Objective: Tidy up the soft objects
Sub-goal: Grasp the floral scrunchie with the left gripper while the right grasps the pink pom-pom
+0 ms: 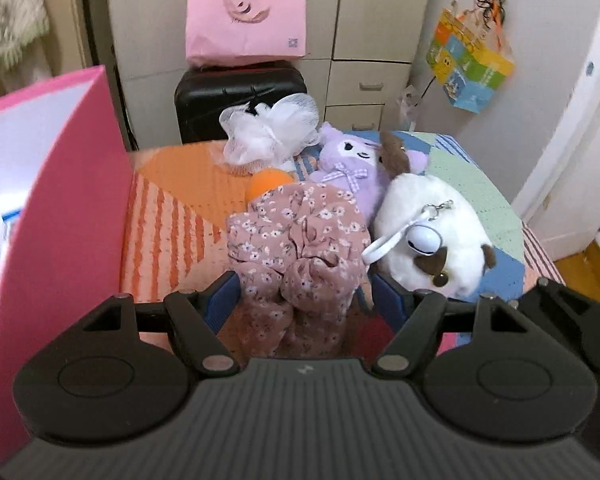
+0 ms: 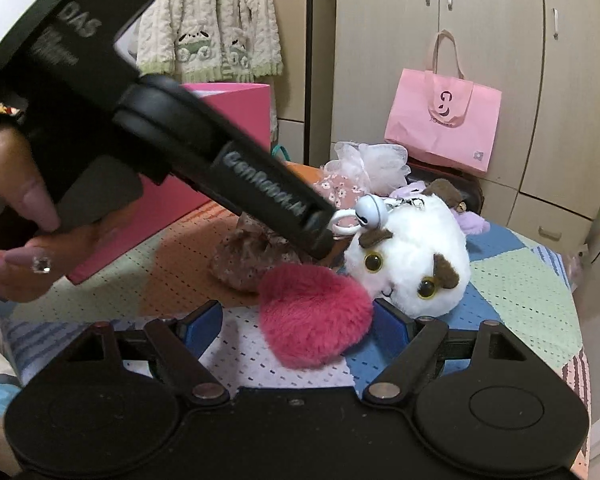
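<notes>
A crumpled pink floral cloth (image 1: 296, 240) lies on the patchwork bedspread (image 1: 172, 216), and my left gripper (image 1: 304, 300) stands open around its near end, the blue pads clear of the fabric. In the right wrist view a fluffy magenta heart plush (image 2: 316, 312) sits between the pads of my open right gripper (image 2: 296, 320), with a gap on its left side. A white plush with brown patches (image 1: 428, 232) (image 2: 416, 264) lies beside both, a white bell keychain (image 1: 420, 238) on it. Behind are a purple plush (image 1: 352, 168), a white mesh pouf (image 1: 272, 128) and an orange ball (image 1: 268, 182).
A tall pink box (image 1: 60, 208) (image 2: 236, 108) stands at the left of the bed. A black suitcase (image 1: 236, 96) with a pink tote bag (image 1: 246, 16) (image 2: 444, 120) stands behind the bed by the wardrobe. A person's hand (image 2: 20, 216) holds the left gripper across the right wrist view.
</notes>
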Demonstrator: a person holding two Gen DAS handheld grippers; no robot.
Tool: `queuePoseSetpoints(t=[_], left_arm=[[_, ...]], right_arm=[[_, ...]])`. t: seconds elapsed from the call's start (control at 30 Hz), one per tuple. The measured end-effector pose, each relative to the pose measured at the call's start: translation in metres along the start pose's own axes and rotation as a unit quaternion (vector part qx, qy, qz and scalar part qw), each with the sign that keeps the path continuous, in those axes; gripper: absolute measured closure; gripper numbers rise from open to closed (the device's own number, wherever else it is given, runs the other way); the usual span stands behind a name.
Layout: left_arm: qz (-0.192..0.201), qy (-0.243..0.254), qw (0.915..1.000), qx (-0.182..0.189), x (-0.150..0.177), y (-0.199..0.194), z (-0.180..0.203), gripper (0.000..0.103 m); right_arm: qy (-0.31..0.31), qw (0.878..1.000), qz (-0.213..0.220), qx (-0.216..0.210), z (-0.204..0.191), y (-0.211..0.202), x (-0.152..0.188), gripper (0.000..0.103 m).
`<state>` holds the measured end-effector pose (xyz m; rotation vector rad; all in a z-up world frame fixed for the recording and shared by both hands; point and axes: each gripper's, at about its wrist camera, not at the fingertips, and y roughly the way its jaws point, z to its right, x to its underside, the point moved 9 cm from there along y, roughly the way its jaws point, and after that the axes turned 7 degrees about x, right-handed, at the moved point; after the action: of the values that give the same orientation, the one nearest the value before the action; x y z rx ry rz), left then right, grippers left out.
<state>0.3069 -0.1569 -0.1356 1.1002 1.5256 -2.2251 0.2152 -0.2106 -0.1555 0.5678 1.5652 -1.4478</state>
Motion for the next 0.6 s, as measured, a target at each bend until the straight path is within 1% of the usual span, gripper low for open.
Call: queuePoseSetpoints(t=[0.1, 0.17, 0.2, 0.27, 0.33, 0.37, 0.4, 0.43, 0.47, 0.53, 0.6], left_arm=[[0.004, 0.005, 0.9997, -0.023, 0.003, 0.006, -0.005, 0.032], [0.007, 0.002, 0.9999, -0.013, 0.004, 0.009, -0.004, 0.03], [0.015, 0.0, 0.9999, -0.004, 0.004, 0.01, -0.004, 0.03], [0.021, 0.001, 0.9997, -0.011, 0.004, 0.013, -0.006, 0.03], [0.026, -0.001, 0.9996, -0.006, 0.006, 0.014, -0.007, 0.03], [0.025, -0.008, 0.9996, -0.002, 0.007, 0.015, -0.008, 0.035], [0.024, -0.018, 0.9996, 0.002, 0.009, 0.016, -0.01, 0.04], [0.023, -0.017, 0.9996, 0.002, 0.01, 0.016, -0.01, 0.054], [0.022, -0.003, 0.9997, -0.007, 0.011, 0.015, -0.009, 0.07], [0.024, 0.004, 0.9996, -0.016, 0.013, 0.014, -0.01, 0.077], [0.027, -0.001, 0.9996, -0.012, 0.014, 0.012, -0.011, 0.081]], right_arm=[[0.002, 1.0, -0.006, 0.006, -0.001, 0.002, -0.001, 0.019], [0.009, 1.0, -0.009, 0.007, -0.002, 0.003, -0.003, 0.019], [0.014, 1.0, -0.01, 0.007, -0.001, 0.004, -0.003, 0.019], [0.025, 1.0, -0.012, 0.005, 0.0, 0.006, -0.003, 0.019], [0.035, 0.999, -0.017, 0.006, 0.002, 0.008, -0.002, 0.024], [0.038, 0.999, -0.02, 0.008, 0.003, 0.009, 0.0, 0.027], [0.043, 0.999, -0.023, 0.011, 0.004, 0.011, 0.002, 0.033], [0.05, 0.998, -0.026, 0.013, 0.006, 0.012, 0.003, 0.038], [0.053, 0.998, -0.023, 0.015, 0.008, 0.012, 0.005, 0.041], [0.055, 0.998, -0.017, 0.015, 0.008, 0.011, 0.006, 0.046], [0.058, 0.998, -0.014, 0.021, 0.008, 0.01, 0.007, 0.049]])
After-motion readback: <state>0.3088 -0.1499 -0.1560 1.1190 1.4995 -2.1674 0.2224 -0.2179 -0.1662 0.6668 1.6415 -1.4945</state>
